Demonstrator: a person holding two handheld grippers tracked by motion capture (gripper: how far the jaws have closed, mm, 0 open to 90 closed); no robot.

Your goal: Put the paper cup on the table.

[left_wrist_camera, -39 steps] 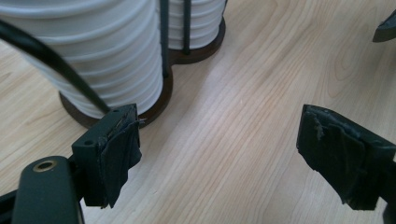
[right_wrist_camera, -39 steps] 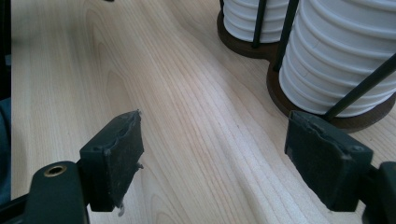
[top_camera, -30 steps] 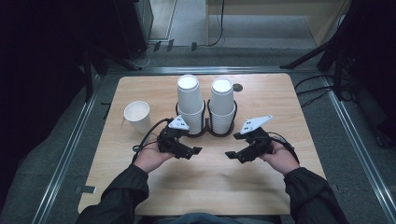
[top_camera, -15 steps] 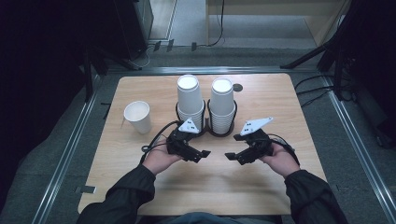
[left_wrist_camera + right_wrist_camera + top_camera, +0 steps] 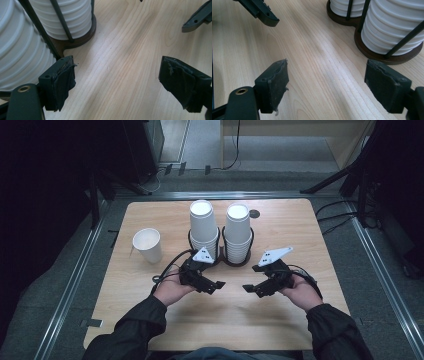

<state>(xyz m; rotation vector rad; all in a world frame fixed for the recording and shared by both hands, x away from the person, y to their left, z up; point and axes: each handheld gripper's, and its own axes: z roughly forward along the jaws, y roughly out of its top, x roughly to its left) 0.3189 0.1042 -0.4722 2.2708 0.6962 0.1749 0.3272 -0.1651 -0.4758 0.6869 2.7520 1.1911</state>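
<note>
Both grippers stand with jaws apart and nothing between them. High view: the left gripper [image 5: 216,285] and the right gripper [image 5: 248,289] sit low over the wooden table [image 5: 300,230], tips turned toward each other with a bare strip of wood between. Just behind them, at mid-table, a dark wire cup holder [image 5: 221,251] carries two stacks of white paper cups, the left stack [image 5: 203,227] and the right stack [image 5: 237,232], both upright and side by side. A single paper cup [image 5: 148,245] stands upright near the table's left edge, well apart from the holder. The person's dark sleeves [image 5: 135,325] enter from the bottom.

Left gripper view: its own two padded jaws are wide apart over bare wood, the pad facings frayed. One cup stack [image 5: 20,50] rises just beside the left-hand jaw, whether touching it cannot be told; the second stack [image 5: 72,20] sits farther back on the holder's brown base [image 5: 82,40]. A jaw of the other gripper shows at upper right.

Right gripper view: its jaws also stand wide over bare wood. The holder's base [image 5: 387,57] and the near stack [image 5: 394,27] lie just beyond the right-hand jaw, apart from it.
</note>
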